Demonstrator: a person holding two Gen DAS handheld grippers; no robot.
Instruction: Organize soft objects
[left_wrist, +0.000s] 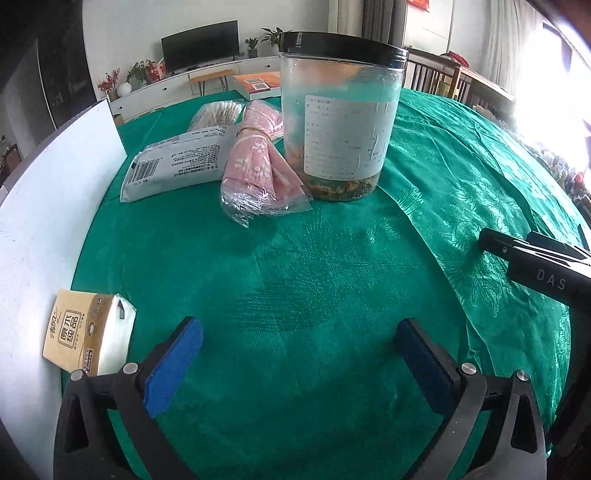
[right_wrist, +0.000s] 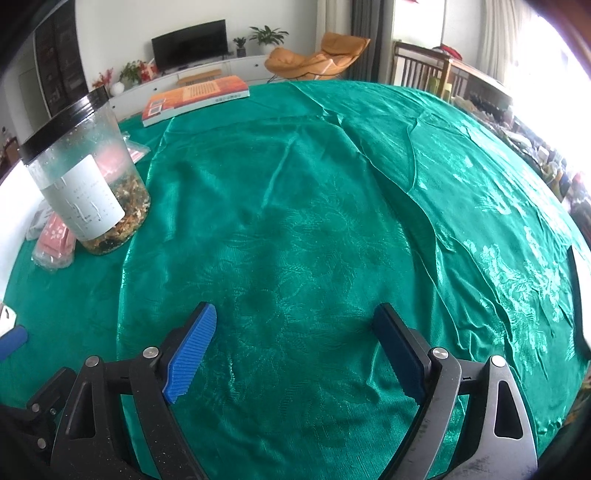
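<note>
Your left tongs (left_wrist: 299, 354): blue-padded jaws spread wide apart, nothing between them, above bare green patterned cloth (left_wrist: 332, 295) that covers the counter.

Your right tongs (right_wrist: 295, 350): jaws likewise wide apart and empty, over open cloth with wrinkles running toward the far right.

Soft items, all seen from your left wrist:
- Small yellow-and-white tissue pack (left_wrist: 88, 332), at the near left, lying by the edge of the white board (left_wrist: 48, 206), just left of your left tongs.
- White-and-grey soft pack with a barcode (left_wrist: 173, 162), further back.
- Pink floral cloth roll in clear plastic wrap (left_wrist: 258, 173), beside the white-and-grey pack and touching the jar.
- Clear bag of pale sticks (left_wrist: 218, 114), behind both.

Other items:
- Tall clear plastic jar with black lid and white label (left_wrist: 340, 122), upright, dried contents at the bottom.
- Orange-covered book (right_wrist: 195, 98), flat at the far edge.
</note>
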